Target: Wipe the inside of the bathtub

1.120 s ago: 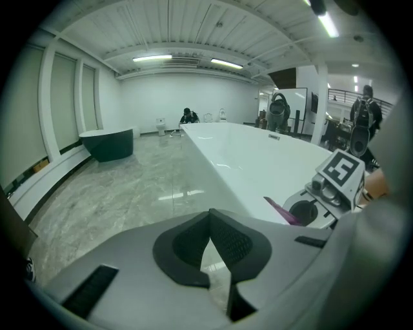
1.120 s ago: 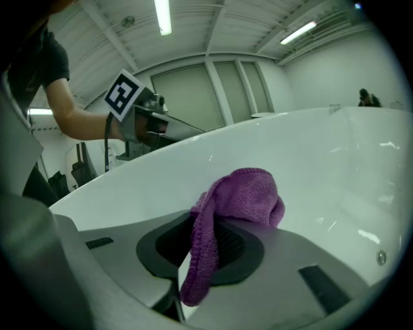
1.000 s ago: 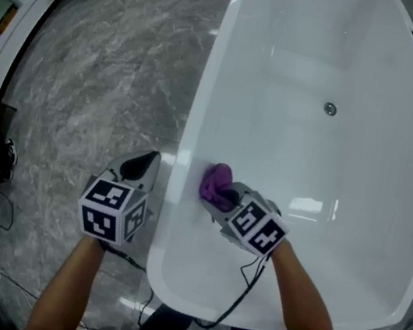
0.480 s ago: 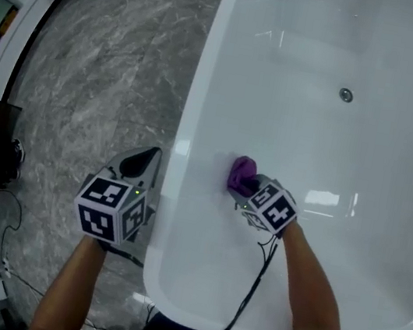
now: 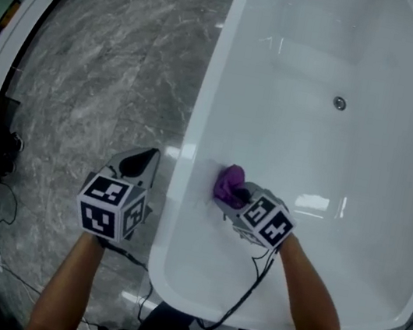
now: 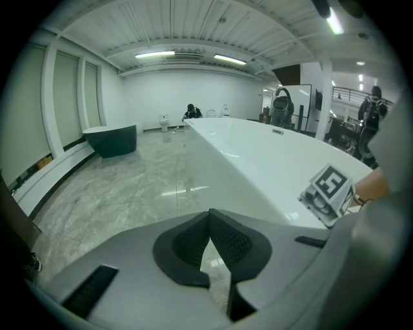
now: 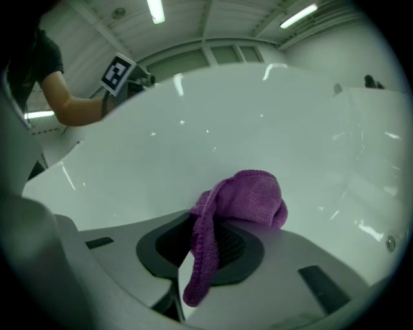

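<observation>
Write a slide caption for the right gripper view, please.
Right claw, shut on a purple cloth, facing the inner wall of the white bathtub.

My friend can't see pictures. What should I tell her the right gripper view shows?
The right gripper is shut on a purple cloth, bunched up close to the white inside wall of the bathtub. At top left, past the tub's rim, a bare arm holds the left gripper with its black-and-white marker cube.
</observation>
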`<action>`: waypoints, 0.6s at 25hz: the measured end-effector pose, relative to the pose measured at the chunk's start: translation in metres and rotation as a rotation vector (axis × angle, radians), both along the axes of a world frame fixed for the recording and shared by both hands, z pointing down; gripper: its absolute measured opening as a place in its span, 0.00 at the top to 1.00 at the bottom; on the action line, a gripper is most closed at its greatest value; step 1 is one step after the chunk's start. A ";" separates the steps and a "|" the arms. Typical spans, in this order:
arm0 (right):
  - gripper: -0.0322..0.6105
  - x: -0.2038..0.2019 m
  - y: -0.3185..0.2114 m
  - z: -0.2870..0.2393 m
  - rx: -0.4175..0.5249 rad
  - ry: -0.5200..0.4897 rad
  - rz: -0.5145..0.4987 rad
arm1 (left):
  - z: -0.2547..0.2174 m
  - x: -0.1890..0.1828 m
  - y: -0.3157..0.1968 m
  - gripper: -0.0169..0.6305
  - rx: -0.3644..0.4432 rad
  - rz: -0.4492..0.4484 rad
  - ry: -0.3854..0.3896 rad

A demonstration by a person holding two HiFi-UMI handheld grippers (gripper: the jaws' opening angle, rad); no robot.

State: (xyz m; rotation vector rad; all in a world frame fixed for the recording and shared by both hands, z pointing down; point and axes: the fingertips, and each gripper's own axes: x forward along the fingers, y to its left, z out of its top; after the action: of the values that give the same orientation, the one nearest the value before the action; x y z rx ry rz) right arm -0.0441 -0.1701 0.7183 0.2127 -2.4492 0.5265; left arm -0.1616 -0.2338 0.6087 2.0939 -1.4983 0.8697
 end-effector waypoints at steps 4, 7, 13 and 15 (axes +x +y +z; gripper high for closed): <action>0.86 -0.016 0.025 -0.077 0.090 -0.076 -0.081 | -0.018 0.003 0.009 0.96 -0.007 0.008 -0.002; 0.86 -0.018 0.033 -0.069 0.109 -0.051 -0.092 | -0.023 0.001 0.014 0.96 -0.014 0.014 -0.014; 0.86 -0.003 0.028 0.004 0.049 0.007 -0.052 | -0.015 -0.004 0.019 0.96 -0.007 0.014 -0.036; 0.86 0.003 0.024 0.034 0.033 0.053 -0.054 | -0.007 -0.006 0.021 0.96 -0.008 0.010 -0.041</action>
State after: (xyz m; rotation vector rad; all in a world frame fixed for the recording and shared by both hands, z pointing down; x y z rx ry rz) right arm -0.0414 -0.1459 0.7519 0.1714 -2.4063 0.4516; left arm -0.1676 -0.2131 0.6020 2.0914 -1.5041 0.9262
